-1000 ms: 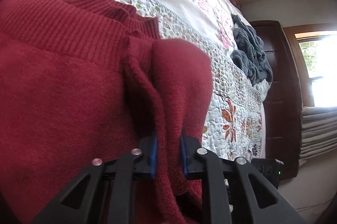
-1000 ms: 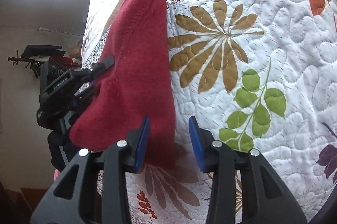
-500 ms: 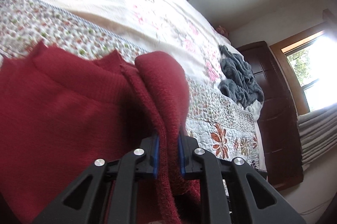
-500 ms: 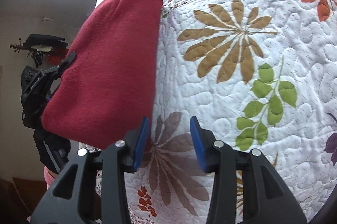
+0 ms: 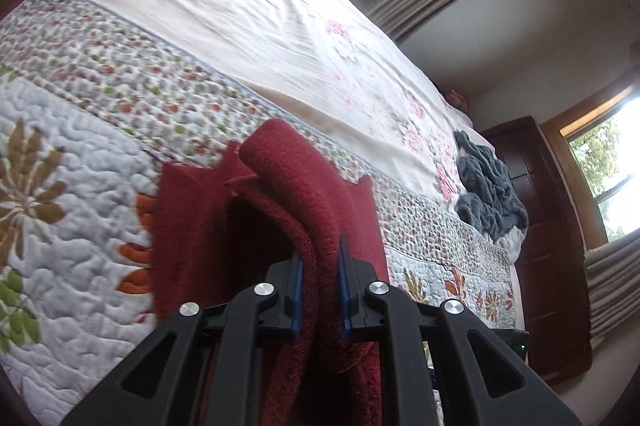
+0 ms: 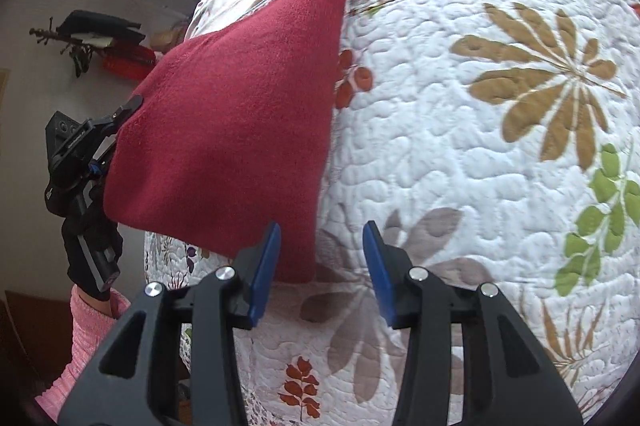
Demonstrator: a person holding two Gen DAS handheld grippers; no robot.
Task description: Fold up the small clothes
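Soft, limp red sweater point(image 5: 304, 194) is pinched by the left gripper point(image 5: 320, 290); right gripper point(image 6: 320, 266), fingers spread, is best taken to the free near corner.

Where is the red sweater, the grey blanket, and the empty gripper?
red sweater point(image 6: 240, 114): right wrist view, middle of its flat knit.
grey blanket point(image 5: 490, 186): left wrist view, middle of the heap.
right gripper point(image 6: 322, 266): right wrist view, between its fingertips.
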